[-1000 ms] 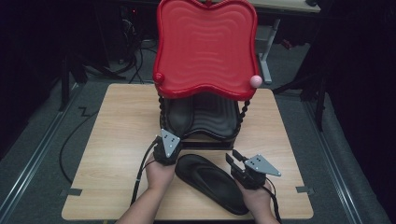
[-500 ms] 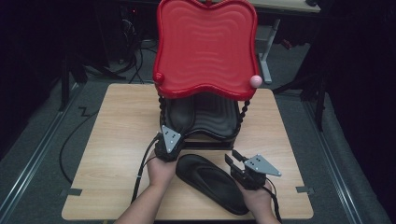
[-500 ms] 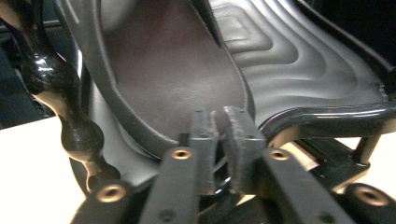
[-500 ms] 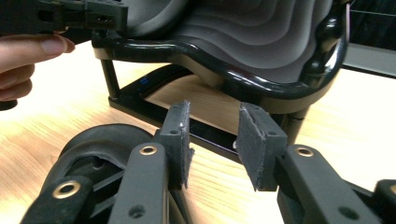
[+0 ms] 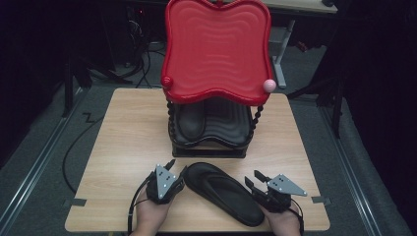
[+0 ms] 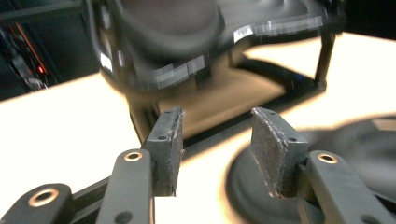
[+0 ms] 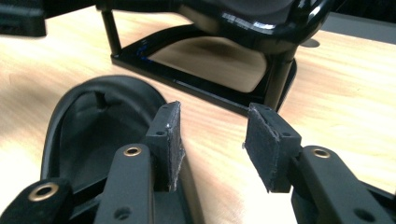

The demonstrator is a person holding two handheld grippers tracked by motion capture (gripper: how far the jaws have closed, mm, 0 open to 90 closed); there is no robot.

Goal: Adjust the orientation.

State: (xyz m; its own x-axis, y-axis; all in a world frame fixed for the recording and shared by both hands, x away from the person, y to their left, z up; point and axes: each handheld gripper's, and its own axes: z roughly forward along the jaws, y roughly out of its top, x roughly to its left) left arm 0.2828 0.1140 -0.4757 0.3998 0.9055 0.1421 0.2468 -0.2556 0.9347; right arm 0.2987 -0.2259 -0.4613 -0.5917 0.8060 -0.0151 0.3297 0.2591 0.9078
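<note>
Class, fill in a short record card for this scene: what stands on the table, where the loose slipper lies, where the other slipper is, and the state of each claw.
table: light wood
rack: black lower shelf under a red top tray, at the middle of the table
shelved slipper: black, on the left side of the lower shelf
loose slipper: black, lying aslant on the table in front of the rack, between the two claws
left claw: jaws just opened, nothing between them, beside the loose slipper's front end
right claw: jaws just opened further, nothing gripped, on the slipper's right
</note>
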